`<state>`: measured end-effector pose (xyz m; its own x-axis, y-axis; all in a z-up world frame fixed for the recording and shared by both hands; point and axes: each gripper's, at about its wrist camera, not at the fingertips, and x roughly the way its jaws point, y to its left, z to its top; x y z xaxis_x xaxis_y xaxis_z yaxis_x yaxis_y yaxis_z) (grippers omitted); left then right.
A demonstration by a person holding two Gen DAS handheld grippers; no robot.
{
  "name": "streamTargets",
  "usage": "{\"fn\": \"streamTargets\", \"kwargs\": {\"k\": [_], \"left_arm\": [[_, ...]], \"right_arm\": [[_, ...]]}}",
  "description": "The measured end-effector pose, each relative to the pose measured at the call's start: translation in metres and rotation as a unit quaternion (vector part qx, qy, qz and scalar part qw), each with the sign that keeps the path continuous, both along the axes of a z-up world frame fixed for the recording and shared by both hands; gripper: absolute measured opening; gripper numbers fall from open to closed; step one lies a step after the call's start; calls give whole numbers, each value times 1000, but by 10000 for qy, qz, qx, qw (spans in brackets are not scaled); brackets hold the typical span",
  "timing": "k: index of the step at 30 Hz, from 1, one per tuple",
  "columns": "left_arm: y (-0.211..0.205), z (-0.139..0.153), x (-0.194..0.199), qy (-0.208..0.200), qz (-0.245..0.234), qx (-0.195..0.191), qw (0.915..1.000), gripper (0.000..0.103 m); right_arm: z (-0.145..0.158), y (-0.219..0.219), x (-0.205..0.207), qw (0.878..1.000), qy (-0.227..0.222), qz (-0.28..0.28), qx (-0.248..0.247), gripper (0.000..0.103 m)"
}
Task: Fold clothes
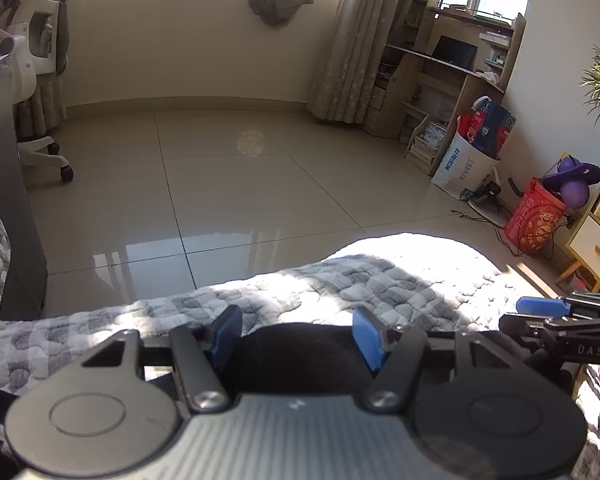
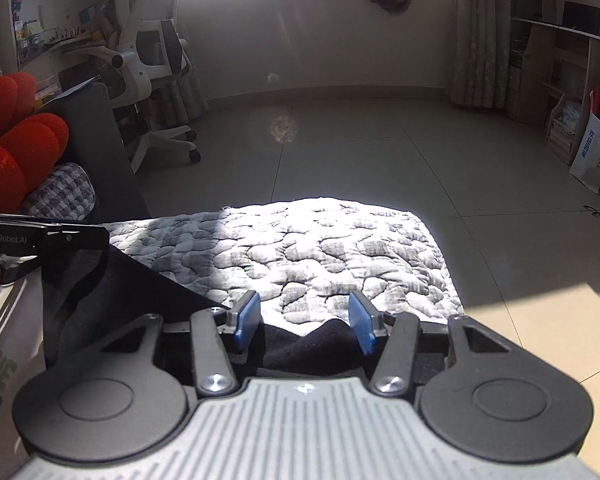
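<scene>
A black garment [image 1: 300, 350] lies on a grey checked quilted pad [image 1: 340, 284]. In the left wrist view my left gripper [image 1: 298, 334] is open, its blue pads either side of the garment's dark edge. In the right wrist view my right gripper [image 2: 306, 318] is open too, with a peak of the black garment [image 2: 312, 344] between its blue pads, over the quilted pad [image 2: 320, 248]. The right gripper [image 1: 540, 312] shows at the right edge of the left view; the left gripper [image 2: 40, 240] shows at the left edge of the right view.
Beige tiled floor [image 1: 240, 184] lies beyond the pad. A white office chair [image 2: 152, 60] and dark desk panel [image 2: 112, 148] stand left. Orange cushions [image 2: 16, 140] sit at far left. Shelves [image 1: 440, 80], bags [image 1: 468, 156] and a red bag [image 1: 534, 220] stand right.
</scene>
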<state>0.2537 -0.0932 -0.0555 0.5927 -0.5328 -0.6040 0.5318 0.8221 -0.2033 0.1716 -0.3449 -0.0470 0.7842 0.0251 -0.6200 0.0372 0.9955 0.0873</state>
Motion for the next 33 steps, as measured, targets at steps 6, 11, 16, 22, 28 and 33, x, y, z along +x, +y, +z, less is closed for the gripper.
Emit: {"fn": "streamTargets", "kwargs": {"k": [6, 11, 16, 22, 28, 33], "left_arm": [[14, 0, 8, 152, -46, -323, 9994, 61], [36, -2, 18, 401, -17, -789, 9961, 53], [48, -5, 23, 553, -75, -1295, 9900, 48], [34, -9, 18, 502, -281, -1005, 9933, 42], [36, -8, 18, 480, -433, -820, 9945, 31], [31, -6, 15, 430, -609, -713, 9947, 23]], "right_arm": [[4, 4, -10, 9995, 55, -67, -296, 53], [10, 6, -14, 9977, 120, -86, -668, 53], [17, -3, -15, 9959, 175, -75, -882, 53], [16, -10, -7, 9944, 365, 138, -987, 53], [17, -7, -6, 9916, 493, 453, -1106, 53], [16, -1, -5, 9873, 659, 796, -1209, 48]]}}
